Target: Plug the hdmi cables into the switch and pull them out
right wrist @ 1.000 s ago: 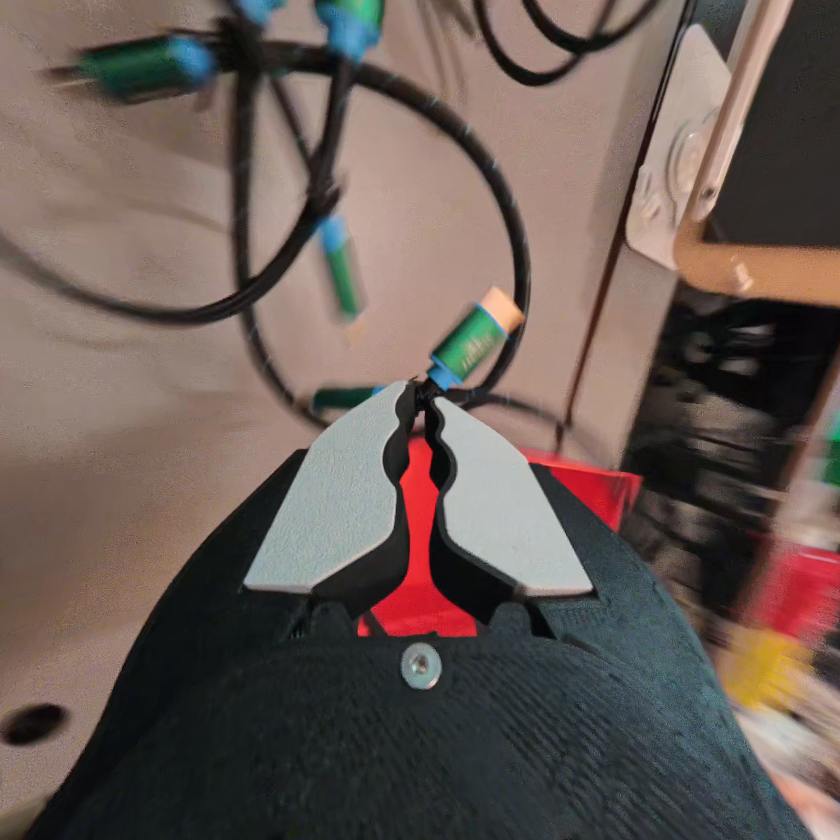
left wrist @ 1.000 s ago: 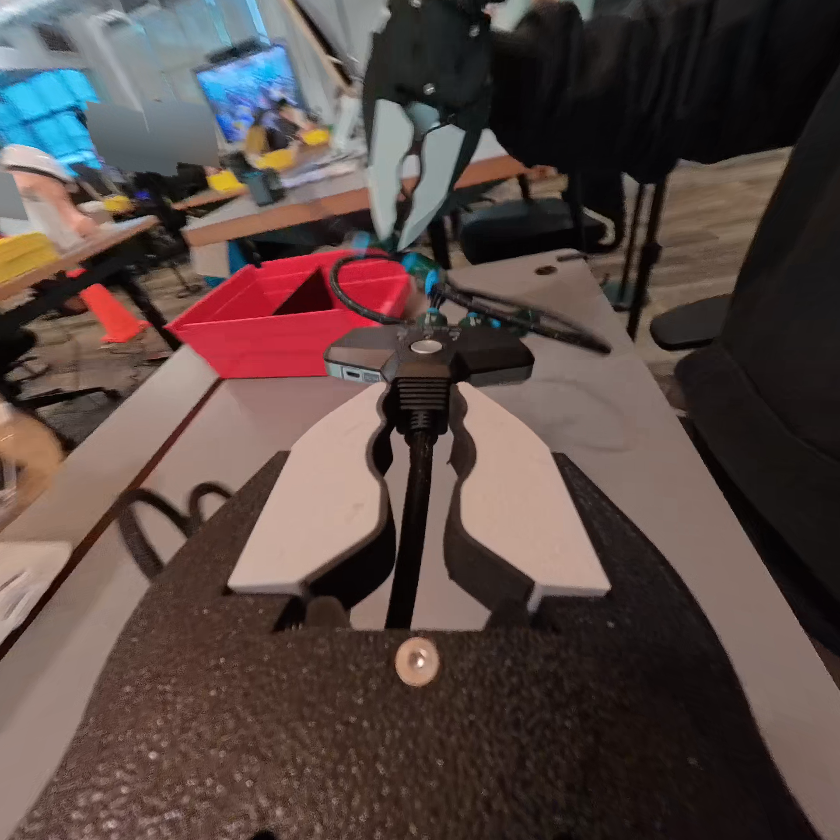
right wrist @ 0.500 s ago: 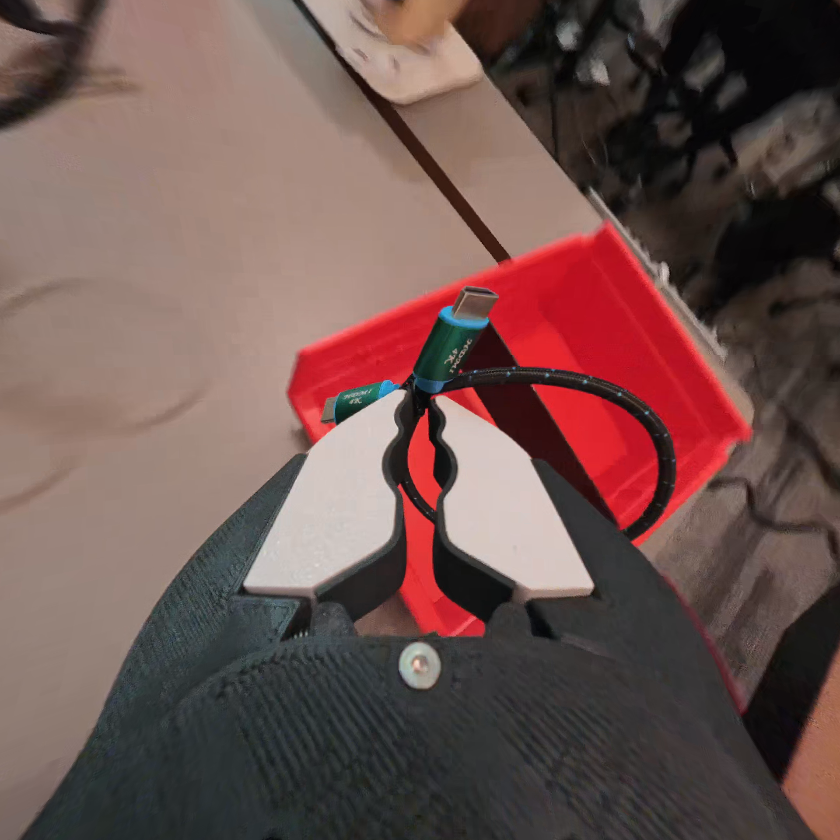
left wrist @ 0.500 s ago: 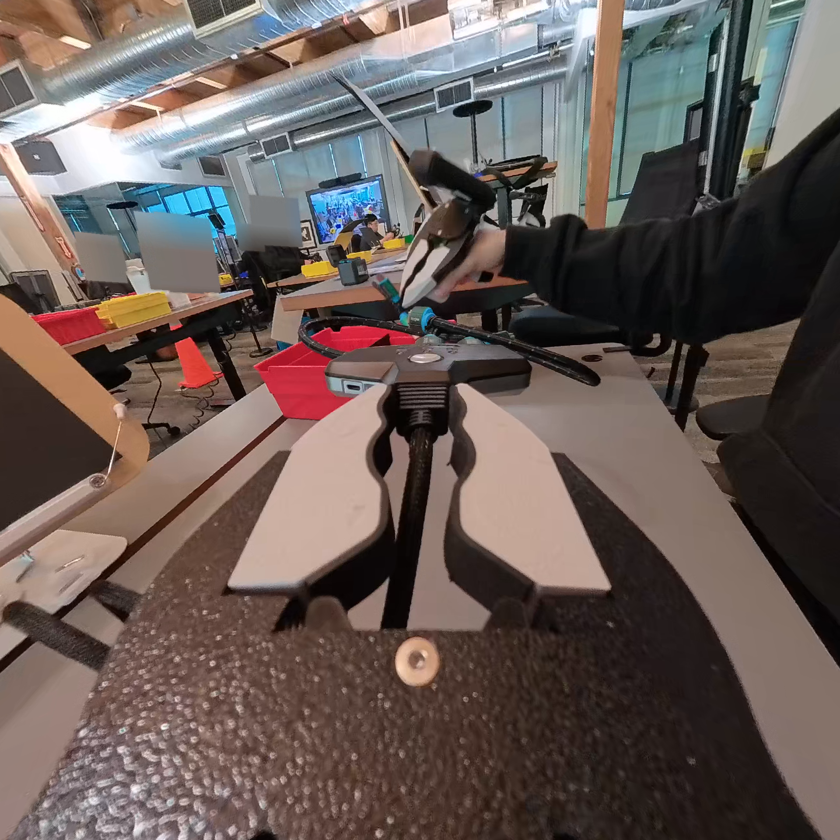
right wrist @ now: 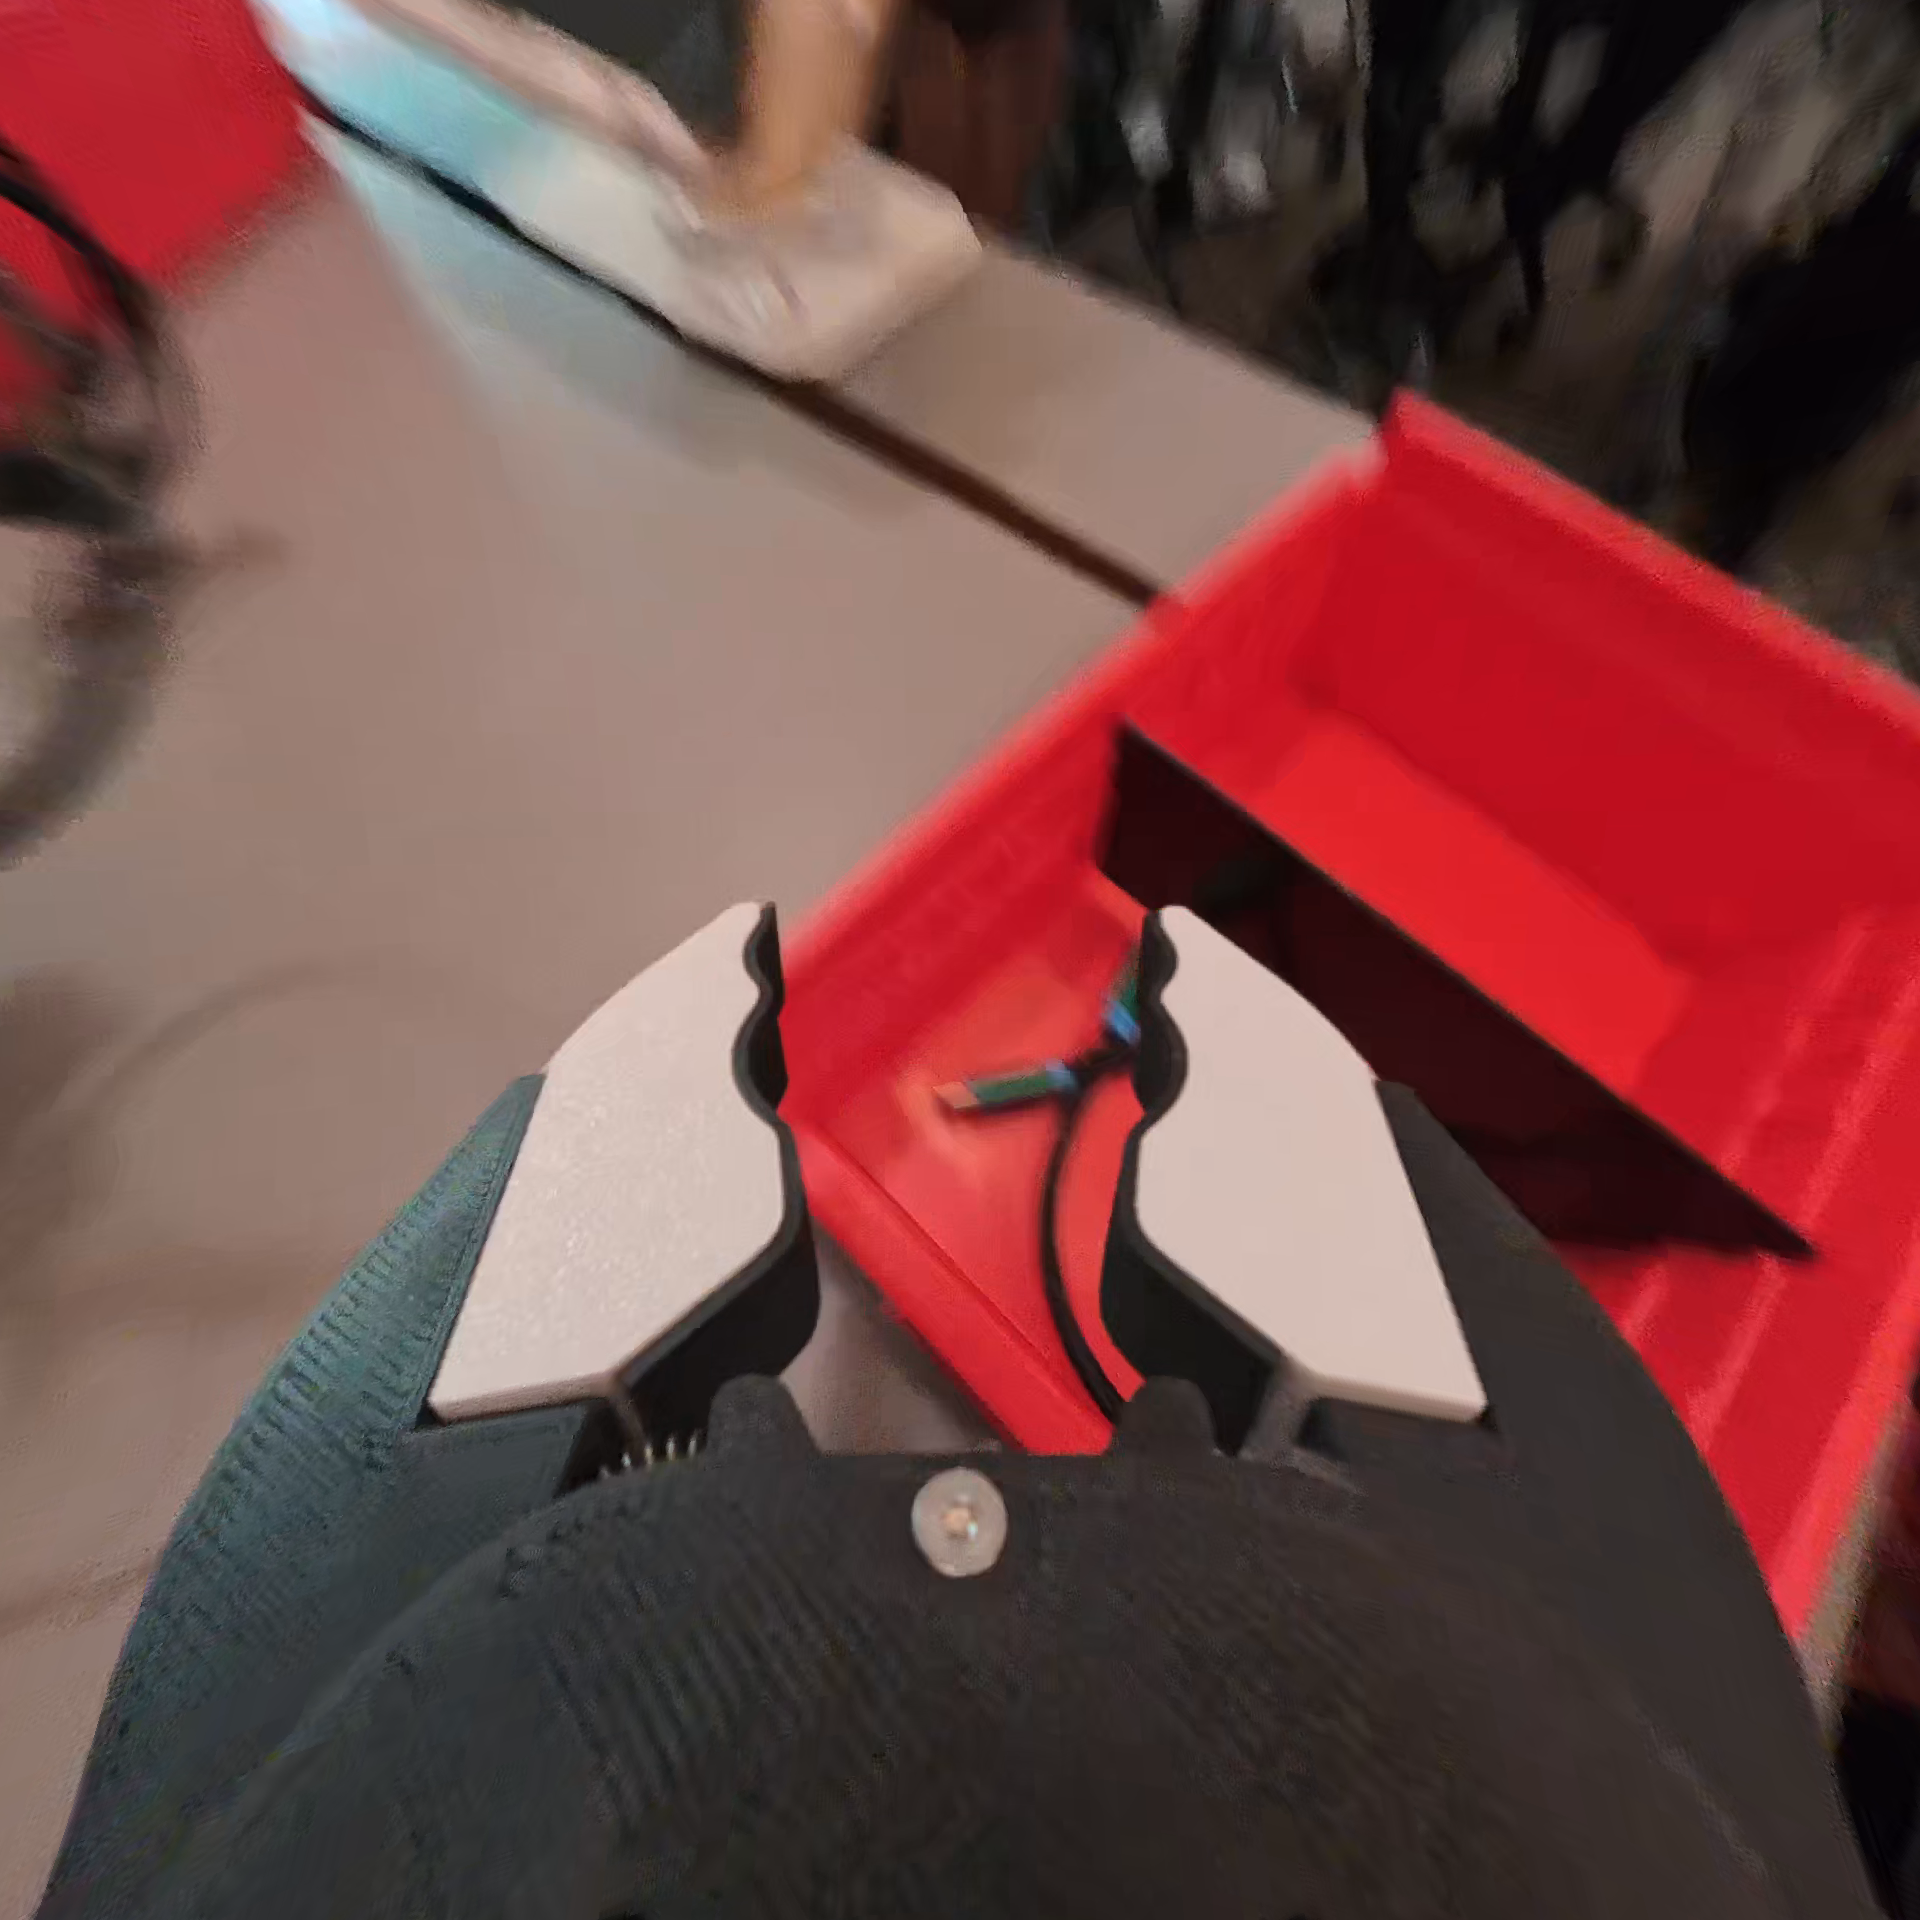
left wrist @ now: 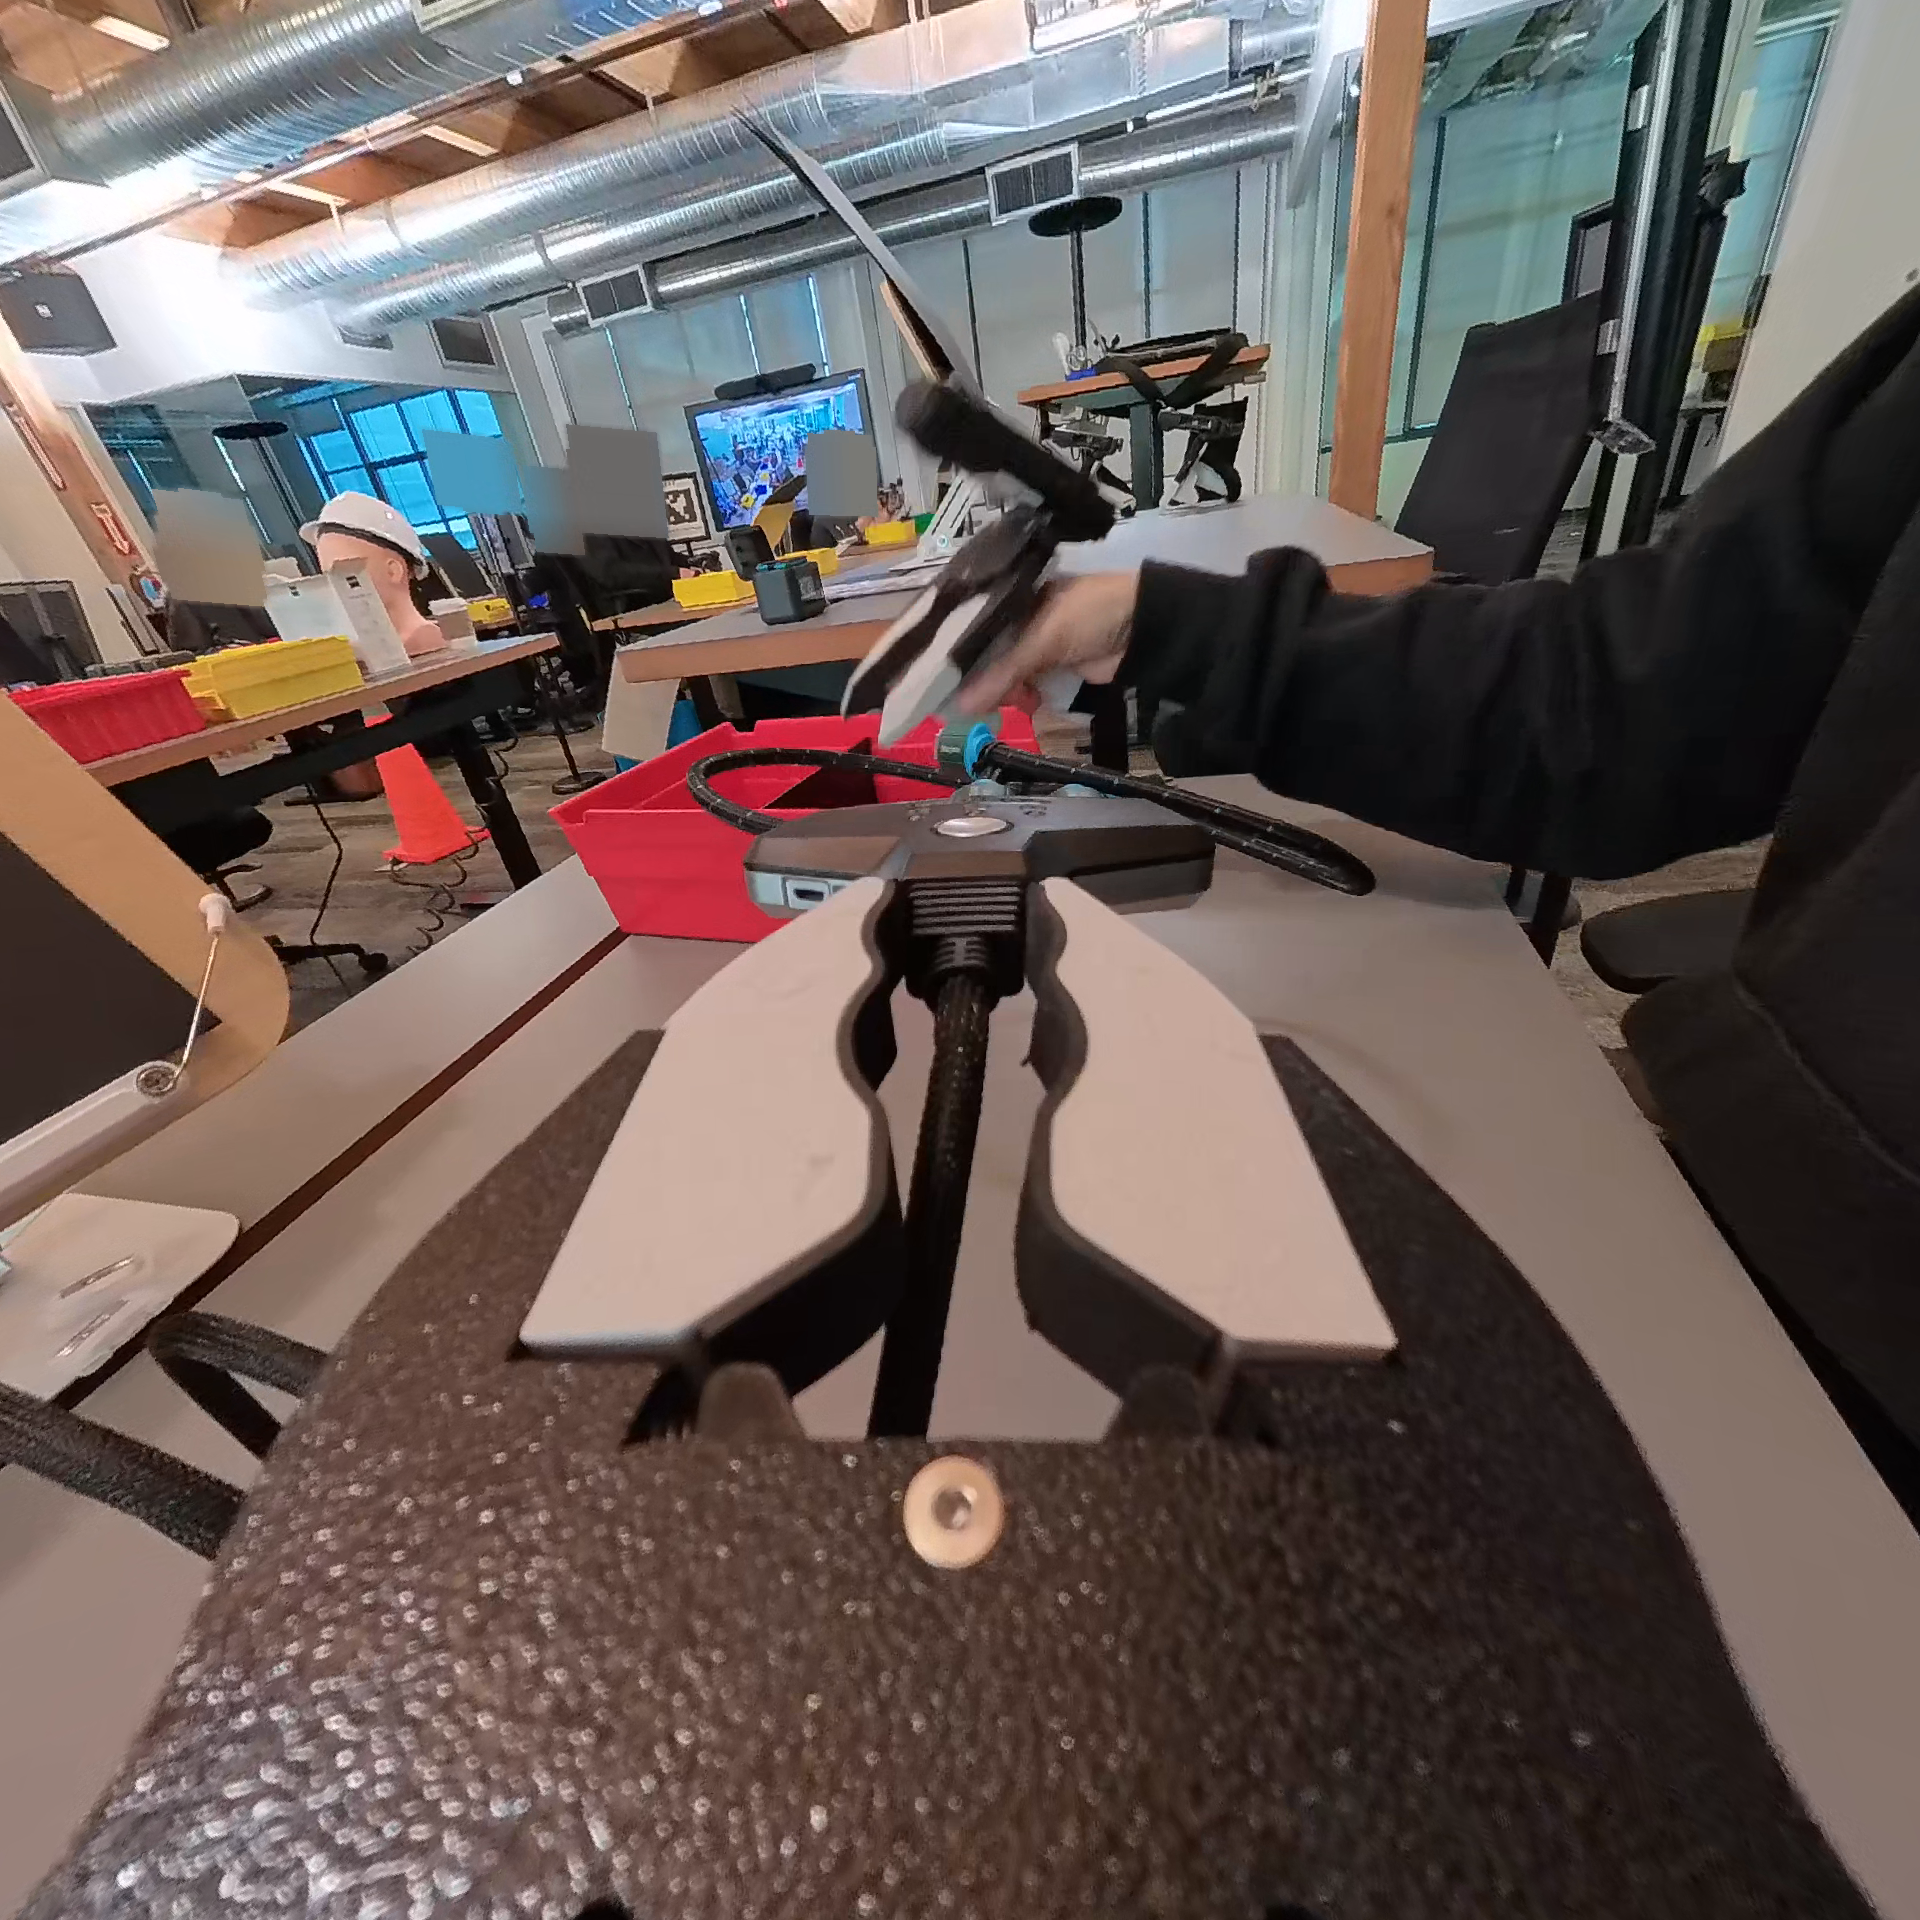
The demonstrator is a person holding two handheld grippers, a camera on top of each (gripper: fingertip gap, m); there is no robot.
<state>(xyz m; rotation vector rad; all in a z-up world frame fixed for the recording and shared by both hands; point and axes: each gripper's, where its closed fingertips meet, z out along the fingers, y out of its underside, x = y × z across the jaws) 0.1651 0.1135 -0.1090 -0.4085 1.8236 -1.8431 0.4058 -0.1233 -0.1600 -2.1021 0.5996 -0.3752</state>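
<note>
In the left wrist view my left gripper is shut on the ribbed collar of the black HDMI switch's own braided cable and holds the switch just above the grey table. A black braided cable with a green-blue plug runs behind the switch. My right gripper hovers over the red bin. In the right wrist view the right gripper is open and empty above the bin. A short HDMI cable with green plugs lies in the bin's near compartment.
A black divider splits the bin. A tan board on a white base stands at the table's left edge, also in the right wrist view. A person's black sleeve reaches across from the right. Black braided cable lies at the near left.
My right gripper carried the short green-plugged cable from over the table to the red bin and opened; the cable now lies in the bin. My left gripper kept its hold and tilted up.
</note>
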